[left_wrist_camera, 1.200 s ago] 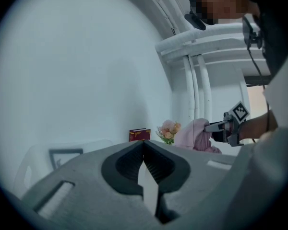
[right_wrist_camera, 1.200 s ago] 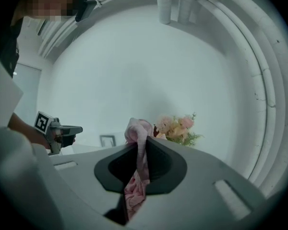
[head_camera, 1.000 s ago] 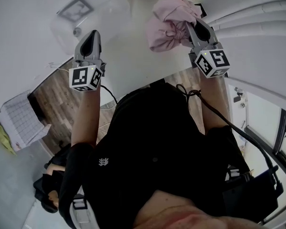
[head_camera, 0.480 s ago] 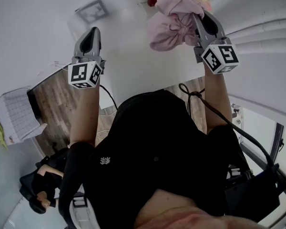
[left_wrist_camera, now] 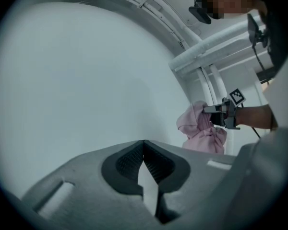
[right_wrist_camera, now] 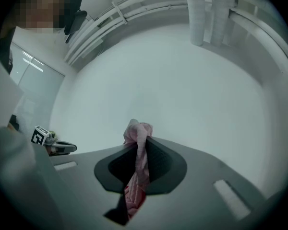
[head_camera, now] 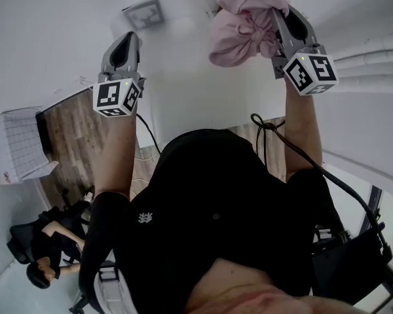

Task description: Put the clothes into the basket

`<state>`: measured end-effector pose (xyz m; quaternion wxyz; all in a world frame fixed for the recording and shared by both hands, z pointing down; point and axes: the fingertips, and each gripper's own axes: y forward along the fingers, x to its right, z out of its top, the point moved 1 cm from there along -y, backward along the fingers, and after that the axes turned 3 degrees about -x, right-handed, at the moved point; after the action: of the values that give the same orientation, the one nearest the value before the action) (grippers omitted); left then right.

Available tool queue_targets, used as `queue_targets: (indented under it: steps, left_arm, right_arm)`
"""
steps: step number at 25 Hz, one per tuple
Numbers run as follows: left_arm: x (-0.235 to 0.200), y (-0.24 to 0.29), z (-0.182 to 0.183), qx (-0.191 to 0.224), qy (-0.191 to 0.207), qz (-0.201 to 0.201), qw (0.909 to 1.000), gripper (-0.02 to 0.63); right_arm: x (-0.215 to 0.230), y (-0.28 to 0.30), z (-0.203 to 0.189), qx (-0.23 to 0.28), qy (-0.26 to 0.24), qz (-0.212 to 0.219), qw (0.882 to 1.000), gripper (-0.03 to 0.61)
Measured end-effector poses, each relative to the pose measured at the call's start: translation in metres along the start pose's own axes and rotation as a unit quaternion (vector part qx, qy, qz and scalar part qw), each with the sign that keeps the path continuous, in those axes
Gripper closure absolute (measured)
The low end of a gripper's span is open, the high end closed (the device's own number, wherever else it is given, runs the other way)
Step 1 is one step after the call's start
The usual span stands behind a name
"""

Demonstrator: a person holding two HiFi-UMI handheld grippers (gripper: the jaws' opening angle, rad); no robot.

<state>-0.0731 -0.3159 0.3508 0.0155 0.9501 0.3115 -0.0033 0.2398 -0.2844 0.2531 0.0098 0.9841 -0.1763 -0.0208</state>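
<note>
The right gripper (right_wrist_camera: 142,143) is held up on the far right, its jaws pinched narrowly on a bunched pink garment (head_camera: 239,25). The garment hangs from them in the air, just right of a clear bin (head_camera: 164,15). The left gripper (left_wrist_camera: 143,143) is raised well apart to the left, its jaws closed together with nothing between them.

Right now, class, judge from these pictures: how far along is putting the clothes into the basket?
Done: nothing visibly binned. In hand: the right claw is shut on a bunched pink garment, held in the air; the left claw is shut and empty. Left: carrying the garment to the pale bin ahead and releasing it.
</note>
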Motion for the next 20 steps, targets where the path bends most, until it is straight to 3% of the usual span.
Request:
queue_targets:
  steps: [20]
  left_arm:
    - [0.036,-0.043,0.016,0.015,0.017,0.038,0.9990,0.614]
  right_arm:
    - [-0.019,-0.007,0.018,0.028,0.003,0.054,0.998,0.548]
